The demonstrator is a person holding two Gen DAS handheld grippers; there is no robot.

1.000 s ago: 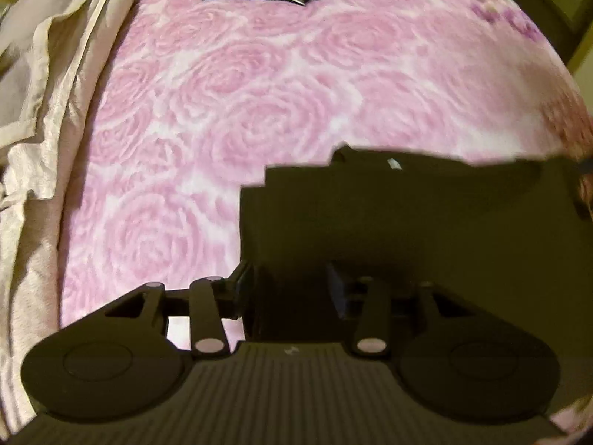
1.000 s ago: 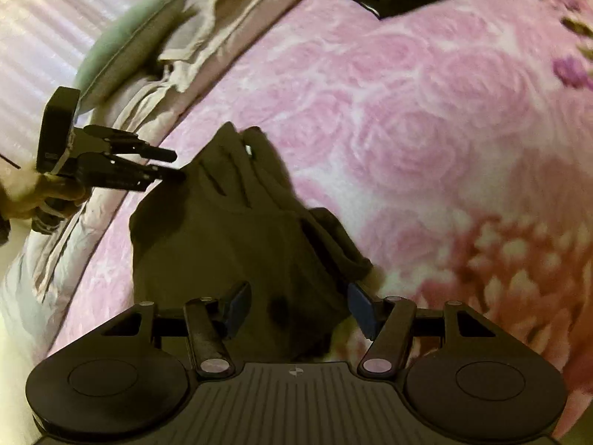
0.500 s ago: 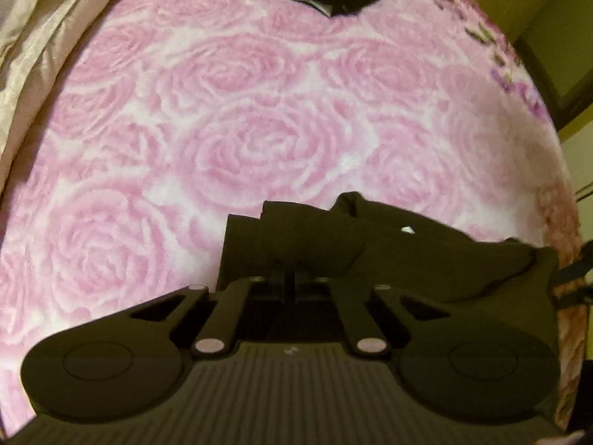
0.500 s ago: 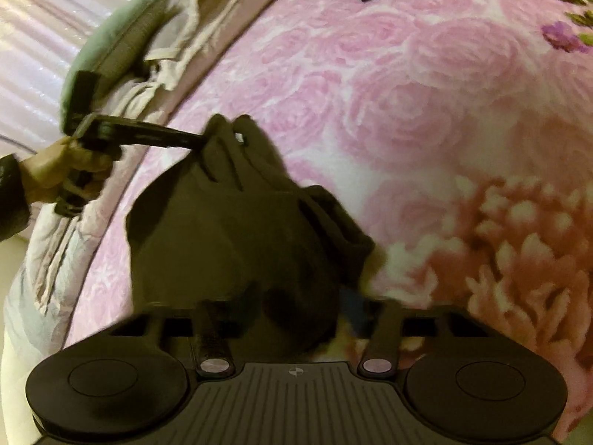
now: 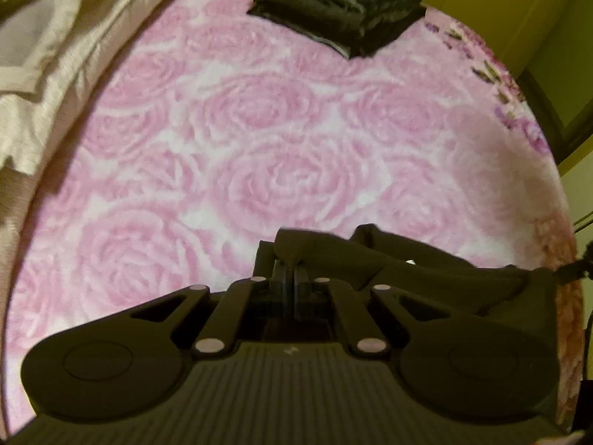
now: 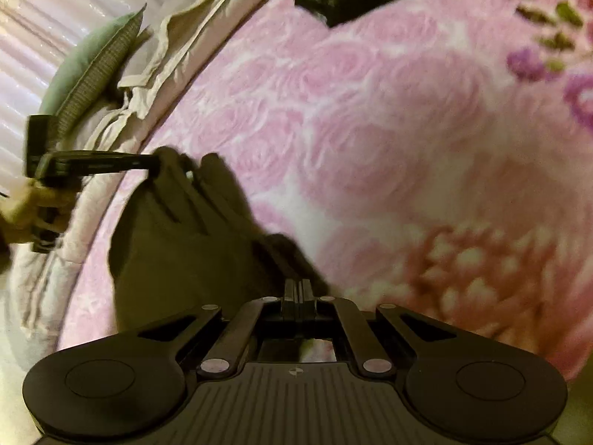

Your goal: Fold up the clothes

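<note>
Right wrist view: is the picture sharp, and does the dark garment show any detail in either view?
Right wrist view: warm dim light, bedspread softly blurred, dark garment showing only faint folds. Left wrist view: similar blur, the garment nearly black against the gripper; strong fisheye bending at the edges.

Pink rose blanket (image 5: pixel 281 137), green pillow (image 6: pixel 92 70)

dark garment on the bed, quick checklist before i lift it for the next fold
1. Left tongs shut on the dark garment: ok.
2. Right tongs shut on its near edge: ok.
3. Grips at separate corners: ok, seen in the right wrist view.
4. Cloth flat between grips: not ok, creased and bunched.
5. Pink blanket bare ahead: ok.
6. Folded stack clear of the path: ok, at the far edge.
</note>
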